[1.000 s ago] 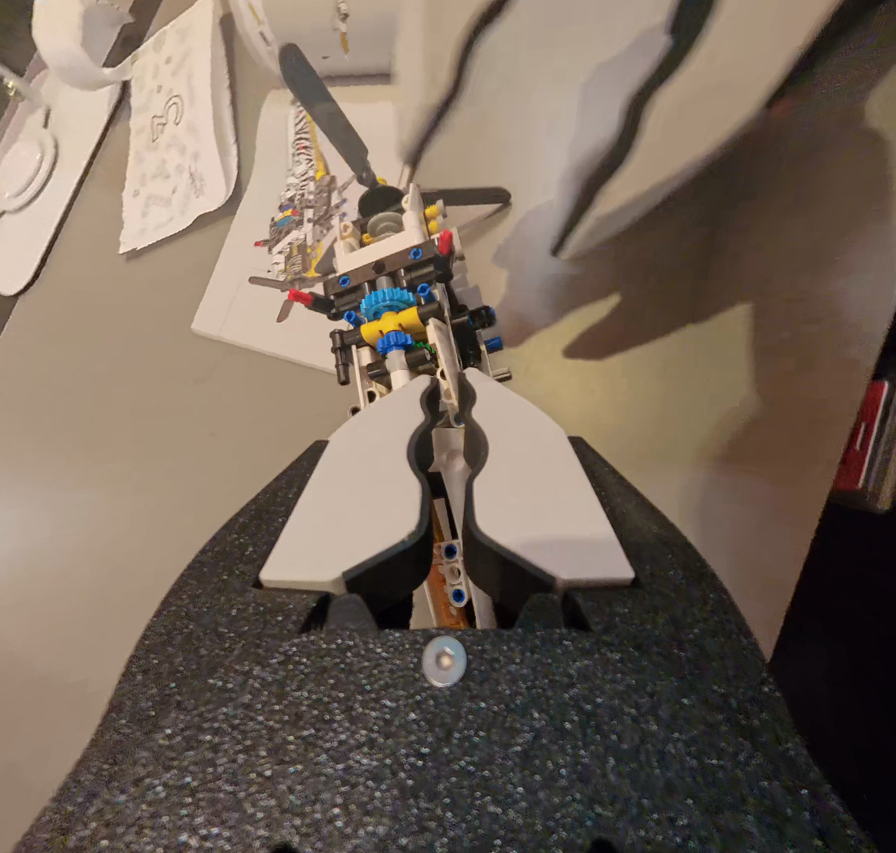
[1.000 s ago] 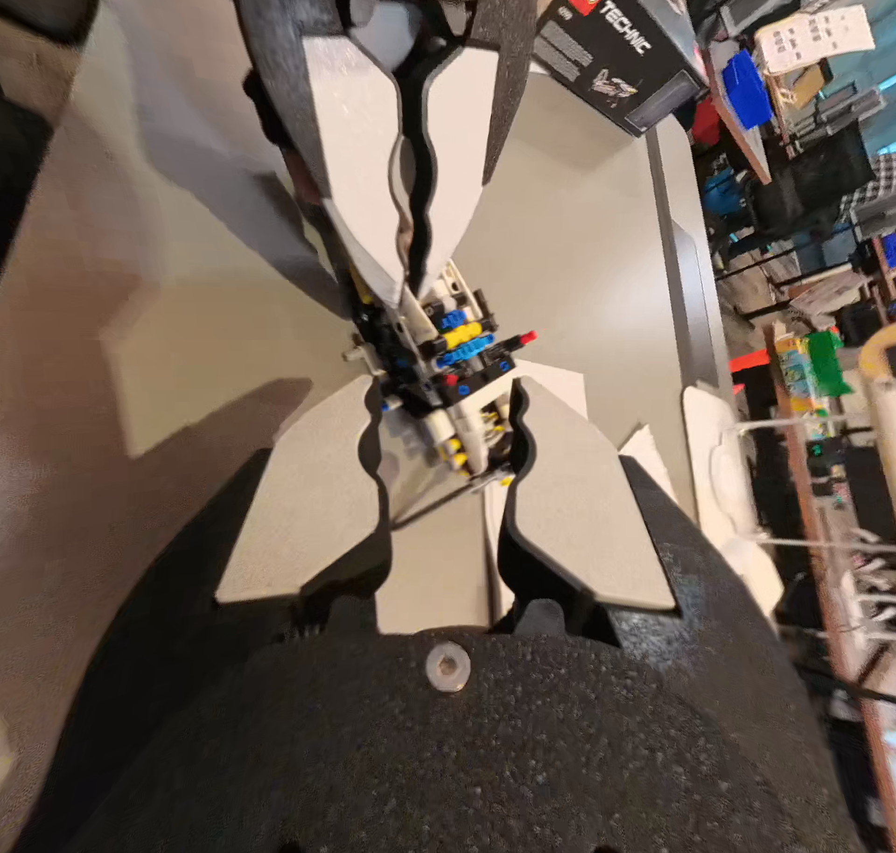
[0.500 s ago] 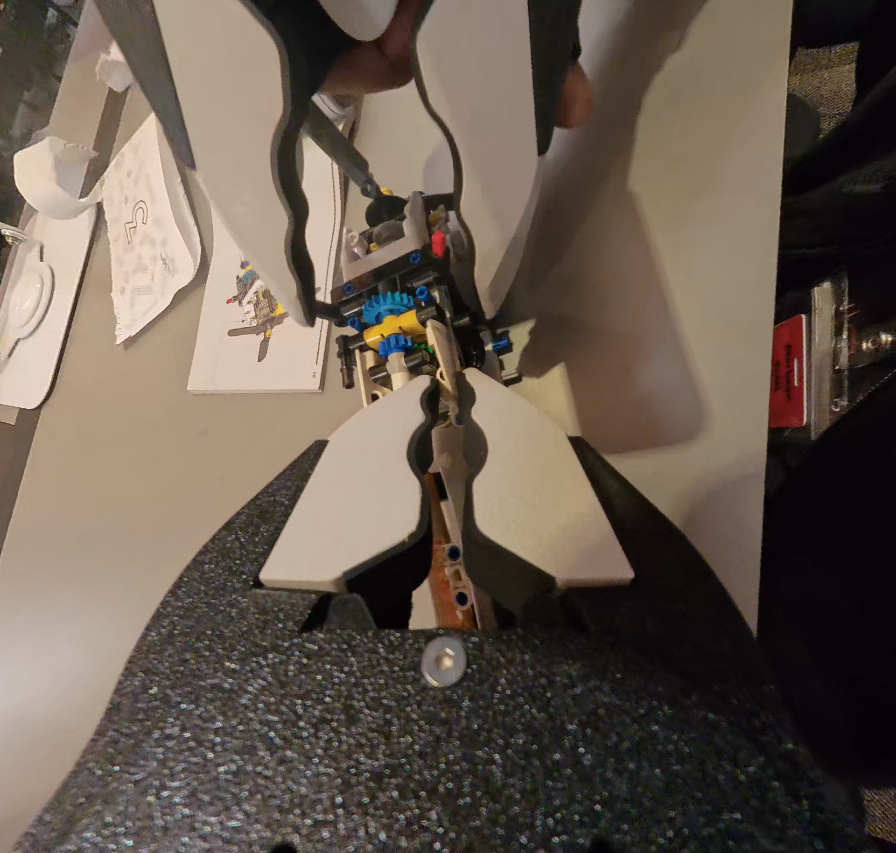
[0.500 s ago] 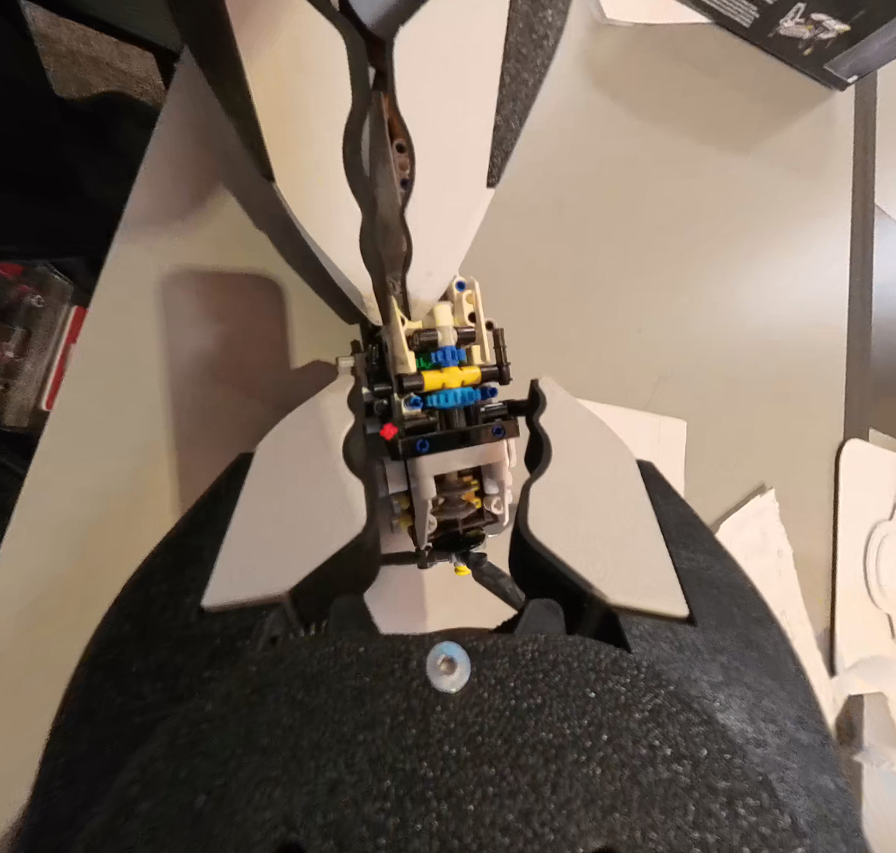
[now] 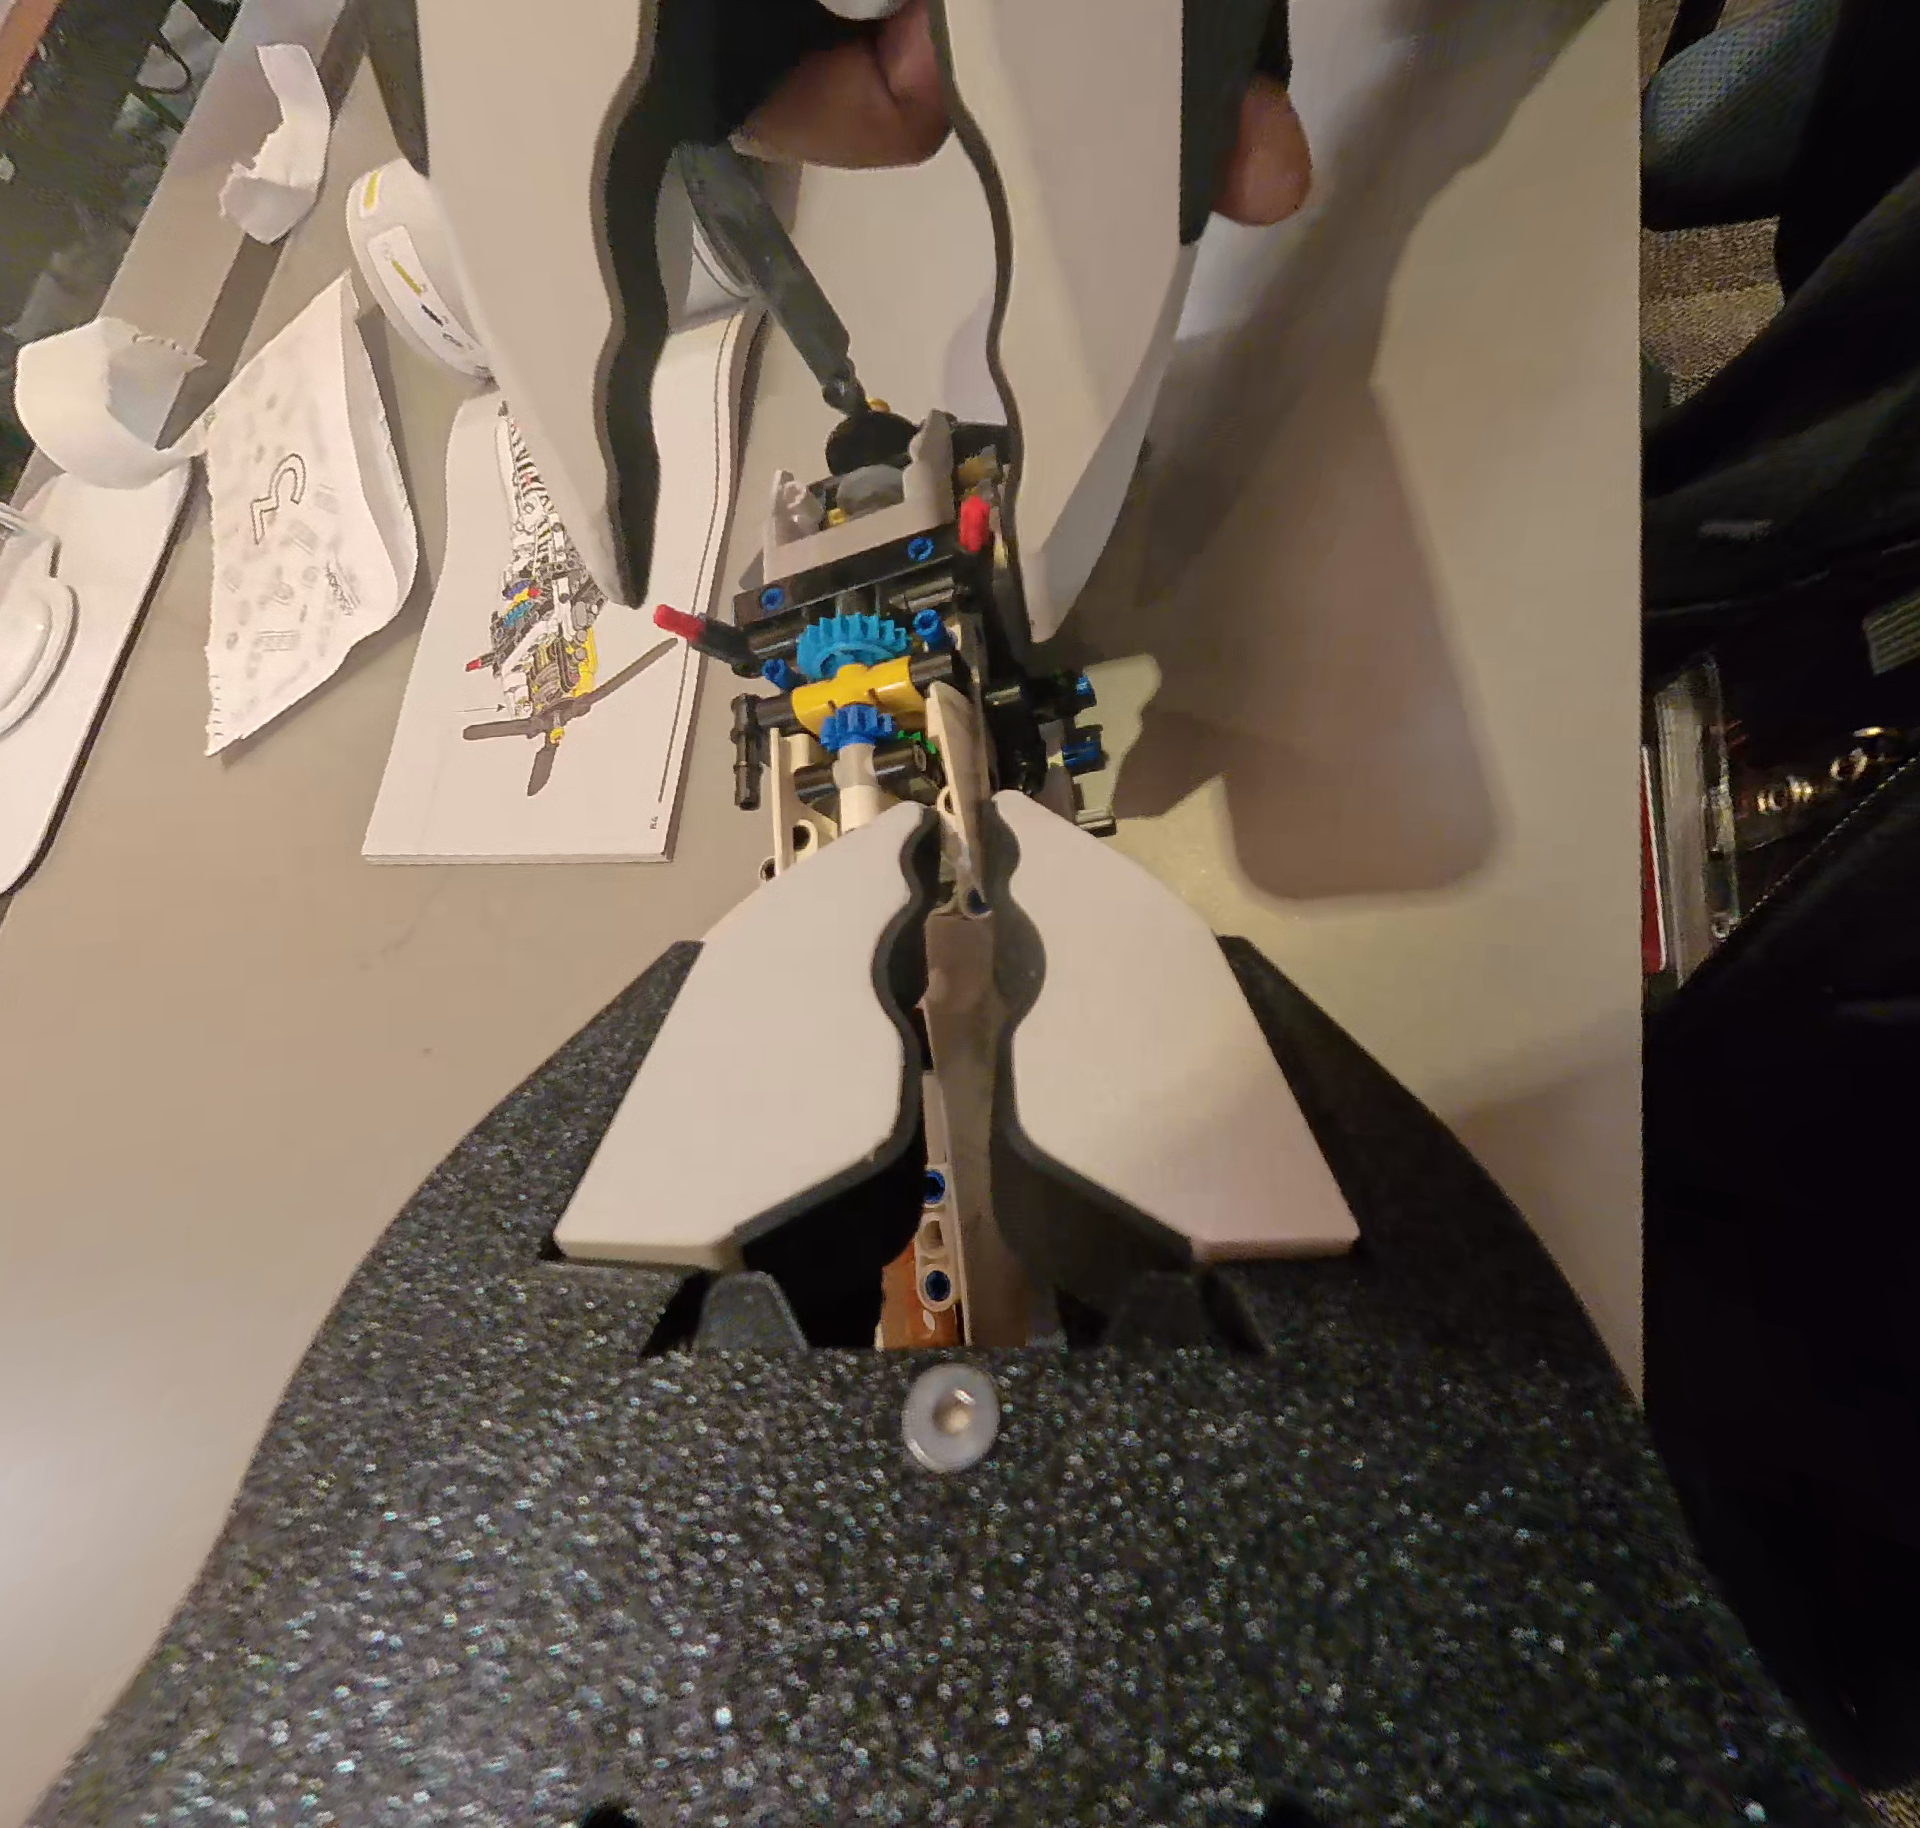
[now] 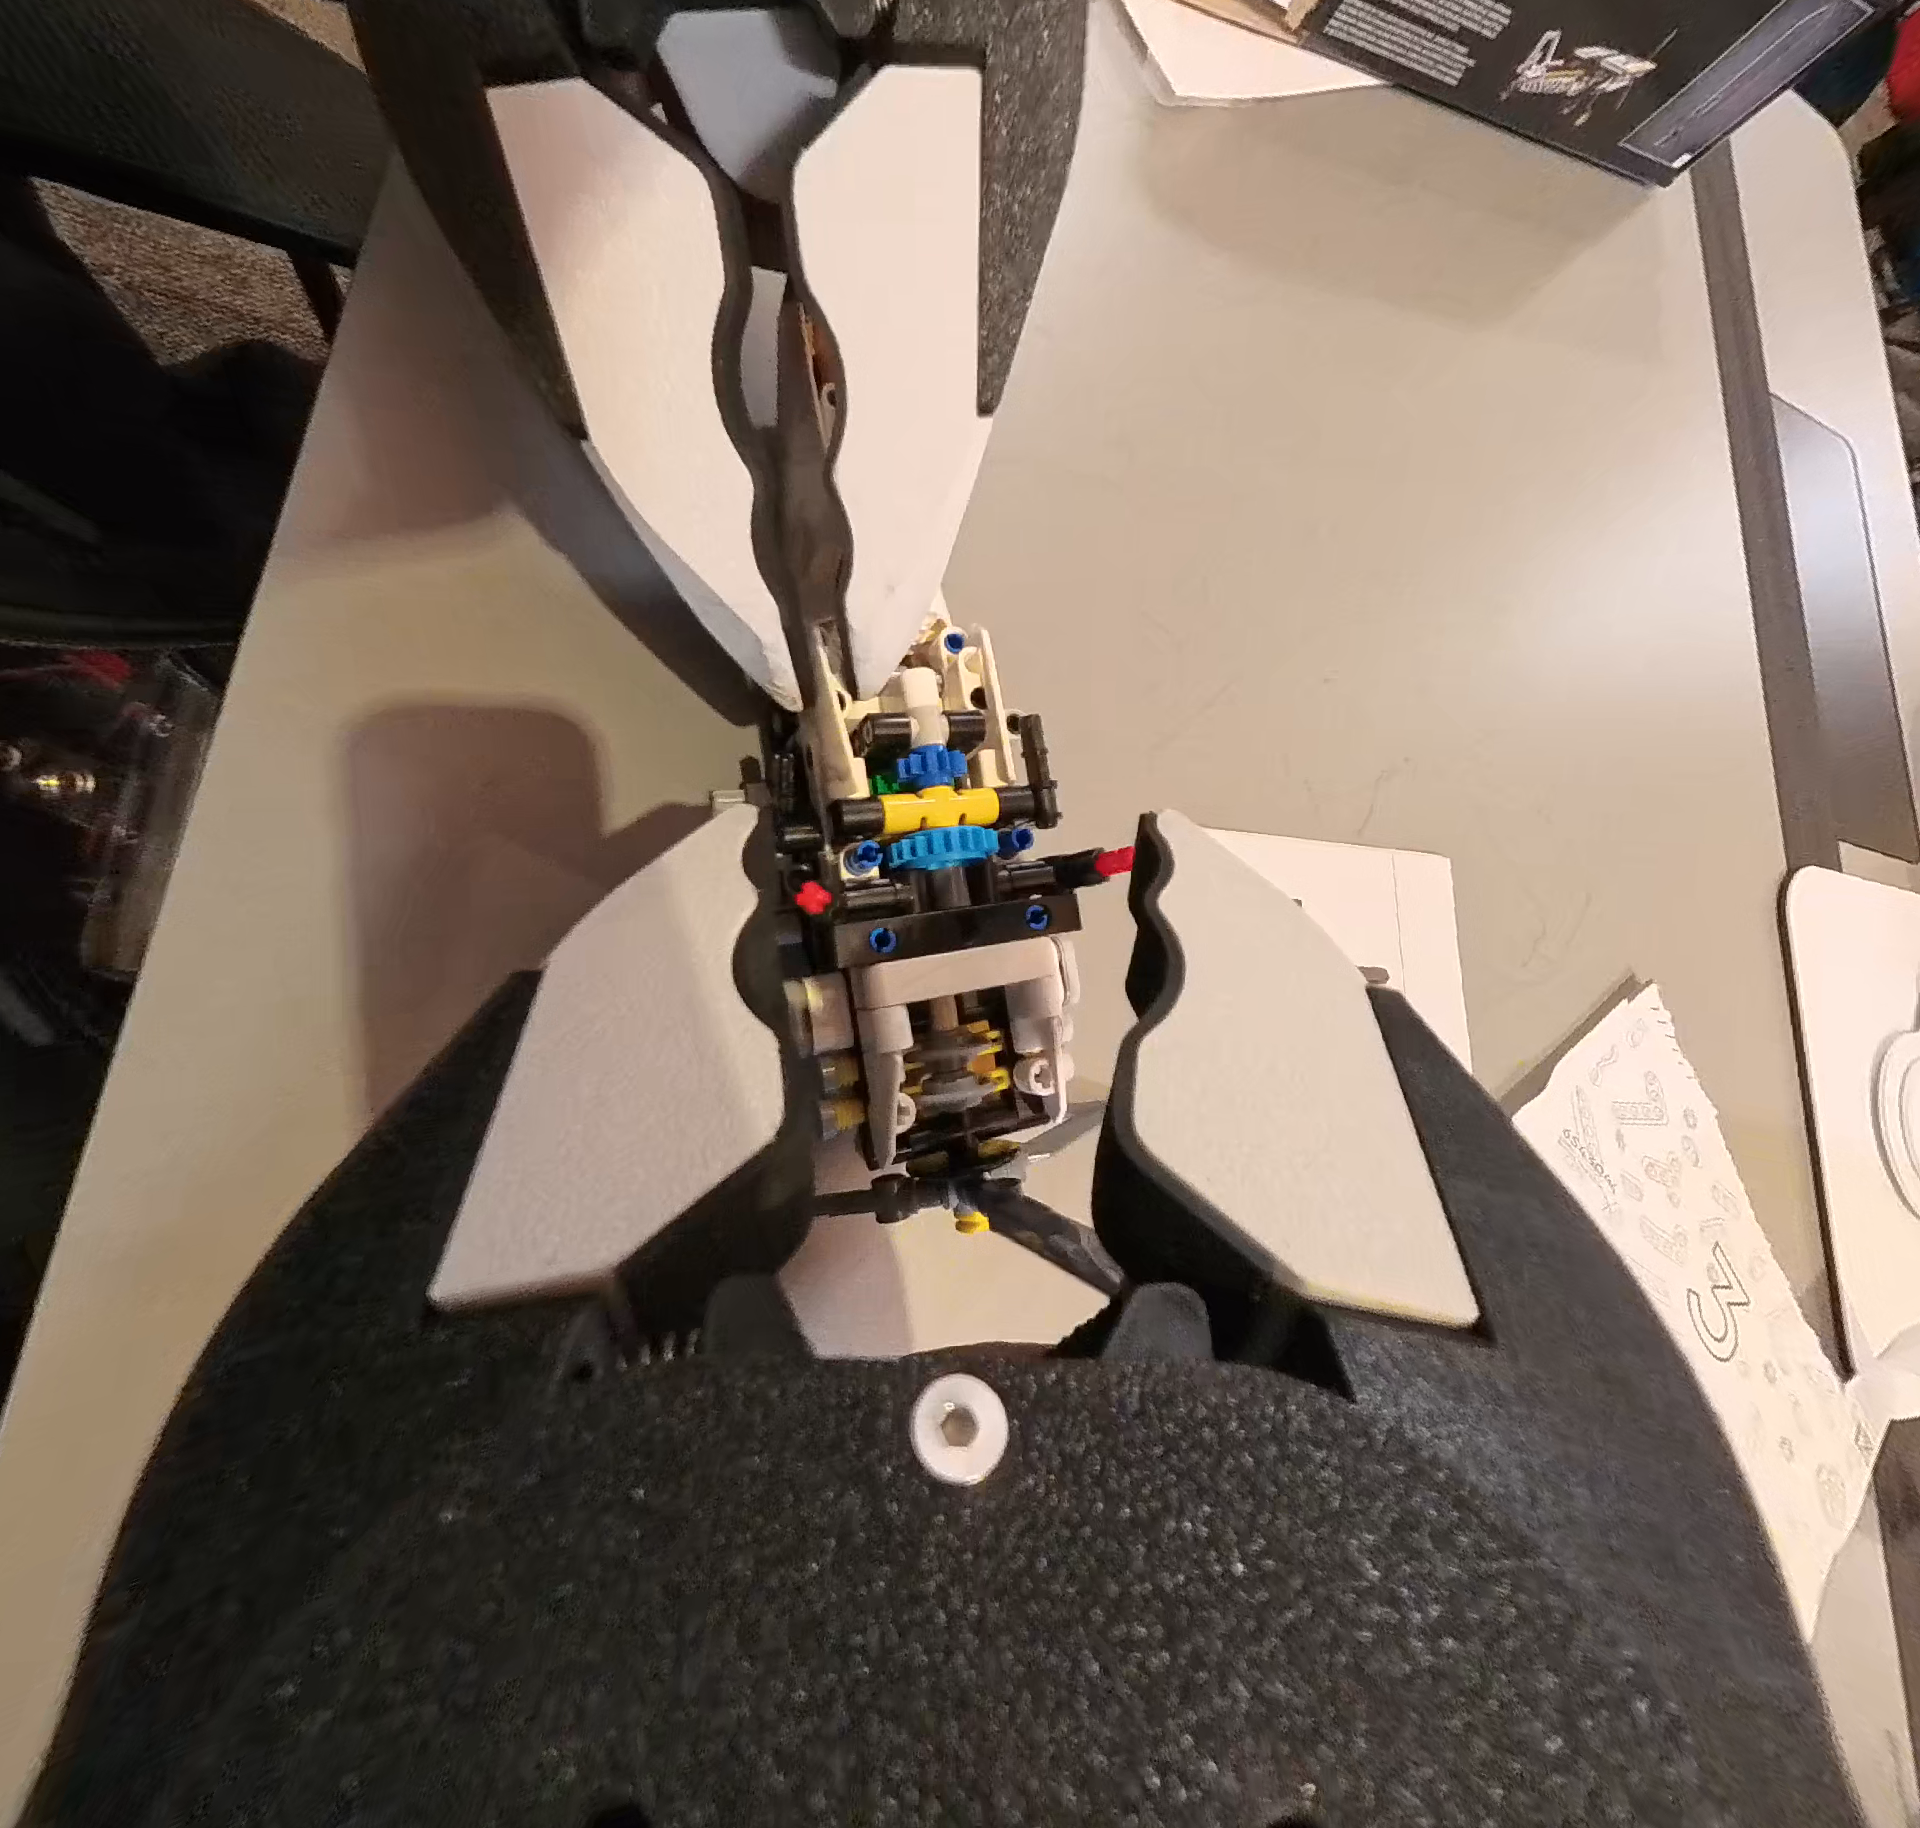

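The left gripper [image 5: 961,822] pinches a pale beam at the near end of a brick-built model [image 5: 883,656], its fingers pressed onto it. The right gripper [image 6: 945,833] faces it from twelve o'clock, fingers spread either side of the model's propeller end; the left one is against the model, the right one apart. An instruction booklet [image 5: 561,635] lies at ten o'clock on the table [image 5: 208,947].

The brick model [image 6: 940,937] fills the gap between the right gripper's [image 6: 945,843] open fingers, the left gripper [image 6: 805,677] blocks twelve o'clock, and bare table [image 6: 1351,583] lies at two o'clock.
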Motion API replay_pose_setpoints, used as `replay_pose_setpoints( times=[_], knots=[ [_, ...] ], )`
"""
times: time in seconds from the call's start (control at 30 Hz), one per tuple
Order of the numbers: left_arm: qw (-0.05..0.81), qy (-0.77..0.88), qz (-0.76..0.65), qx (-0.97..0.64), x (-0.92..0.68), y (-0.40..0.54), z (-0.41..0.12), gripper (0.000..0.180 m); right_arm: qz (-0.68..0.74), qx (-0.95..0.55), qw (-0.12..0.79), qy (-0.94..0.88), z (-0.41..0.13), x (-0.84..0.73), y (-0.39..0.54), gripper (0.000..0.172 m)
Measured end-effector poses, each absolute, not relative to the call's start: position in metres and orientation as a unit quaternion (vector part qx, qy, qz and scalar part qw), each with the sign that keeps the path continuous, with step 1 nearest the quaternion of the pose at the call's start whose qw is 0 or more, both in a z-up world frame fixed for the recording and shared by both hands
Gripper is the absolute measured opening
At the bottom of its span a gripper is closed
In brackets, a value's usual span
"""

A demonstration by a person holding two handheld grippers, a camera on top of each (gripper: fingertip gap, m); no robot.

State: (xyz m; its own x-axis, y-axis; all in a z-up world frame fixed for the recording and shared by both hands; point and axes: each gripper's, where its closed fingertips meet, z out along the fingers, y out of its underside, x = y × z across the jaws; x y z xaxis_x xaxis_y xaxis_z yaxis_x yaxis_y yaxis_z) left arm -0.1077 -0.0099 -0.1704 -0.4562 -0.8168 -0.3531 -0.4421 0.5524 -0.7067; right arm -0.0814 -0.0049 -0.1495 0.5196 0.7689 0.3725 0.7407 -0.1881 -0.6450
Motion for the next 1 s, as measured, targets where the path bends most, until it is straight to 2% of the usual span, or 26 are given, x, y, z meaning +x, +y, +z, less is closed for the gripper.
replay_pose_setpoints(
  times=[0.67, 1.0],
  knots=[
    [0.339, 0.796, -0.287, -0.411, -0.109, -0.010, -0.170, 0.009, -0.008, -0.772, 0.399, -0.495, -0.149, -0.084, -0.005, 0.066],
    [0.361, 0.806, -0.262, -0.390, -0.111, -0.013, -0.170, 0.009, 0.011, -0.741, 0.379, -0.555, -0.116, -0.072, 0.005, 0.049]
  ],
)
